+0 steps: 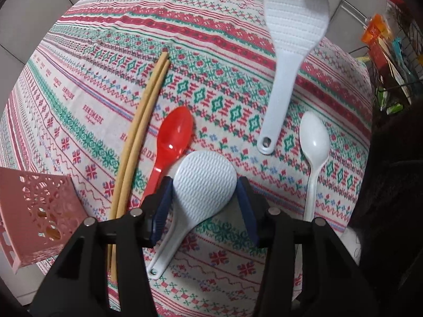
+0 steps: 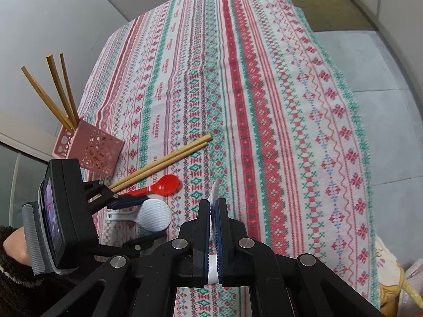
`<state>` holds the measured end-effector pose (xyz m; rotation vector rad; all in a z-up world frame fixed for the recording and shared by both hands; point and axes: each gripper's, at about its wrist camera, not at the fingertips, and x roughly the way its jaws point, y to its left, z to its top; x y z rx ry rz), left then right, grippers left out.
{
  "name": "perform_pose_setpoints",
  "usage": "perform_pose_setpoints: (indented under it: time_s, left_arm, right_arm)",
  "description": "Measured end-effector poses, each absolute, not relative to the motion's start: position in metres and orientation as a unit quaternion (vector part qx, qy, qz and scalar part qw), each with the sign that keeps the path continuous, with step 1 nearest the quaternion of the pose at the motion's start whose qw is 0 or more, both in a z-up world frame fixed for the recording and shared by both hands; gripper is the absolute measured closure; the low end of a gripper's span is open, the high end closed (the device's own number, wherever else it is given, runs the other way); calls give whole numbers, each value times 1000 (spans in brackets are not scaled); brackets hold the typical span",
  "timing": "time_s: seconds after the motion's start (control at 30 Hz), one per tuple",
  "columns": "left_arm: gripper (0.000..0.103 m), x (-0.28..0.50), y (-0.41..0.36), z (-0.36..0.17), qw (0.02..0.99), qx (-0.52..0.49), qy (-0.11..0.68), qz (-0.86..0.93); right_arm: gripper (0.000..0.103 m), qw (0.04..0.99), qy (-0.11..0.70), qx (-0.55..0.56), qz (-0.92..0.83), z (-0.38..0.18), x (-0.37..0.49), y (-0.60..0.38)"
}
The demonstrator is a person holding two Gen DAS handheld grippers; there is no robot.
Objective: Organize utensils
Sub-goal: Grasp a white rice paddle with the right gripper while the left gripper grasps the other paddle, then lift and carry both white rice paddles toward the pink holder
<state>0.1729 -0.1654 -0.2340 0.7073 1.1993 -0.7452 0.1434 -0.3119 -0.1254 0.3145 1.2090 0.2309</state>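
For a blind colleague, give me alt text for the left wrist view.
Open left gripper straddles a white plastic rice paddle on a patterned tablecloth. Nearby lie wooden chopsticks, a red plastic spoon and a white spoon.

Occluded and cropped items

Pink holder [image 1: 39, 211]: cut off at left frame edge. Chopsticks [image 1: 140, 137]: near ends hidden behind left gripper [image 1: 205, 195]. Wire rack [image 1: 396, 52] contents: too blurred to identify.

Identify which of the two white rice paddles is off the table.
The rice paddle hanging head-up, clamped in the right gripper. The other paddle lies flat on the tablecloth between the open left gripper fingers.
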Motion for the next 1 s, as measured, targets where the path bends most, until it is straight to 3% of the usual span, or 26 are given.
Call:
perform_pose_setpoints:
  time_s: [0.3, 1.0]
  left_arm:
    - [52, 167, -167, -224, 729, 314, 524, -309]
    - [52, 158, -91, -111, 866, 150, 399, -260]
  right_arm:
    - [100, 812, 556, 147, 104, -116, 140, -314]
    - [100, 869, 464, 112, 129, -43, 127, -265]
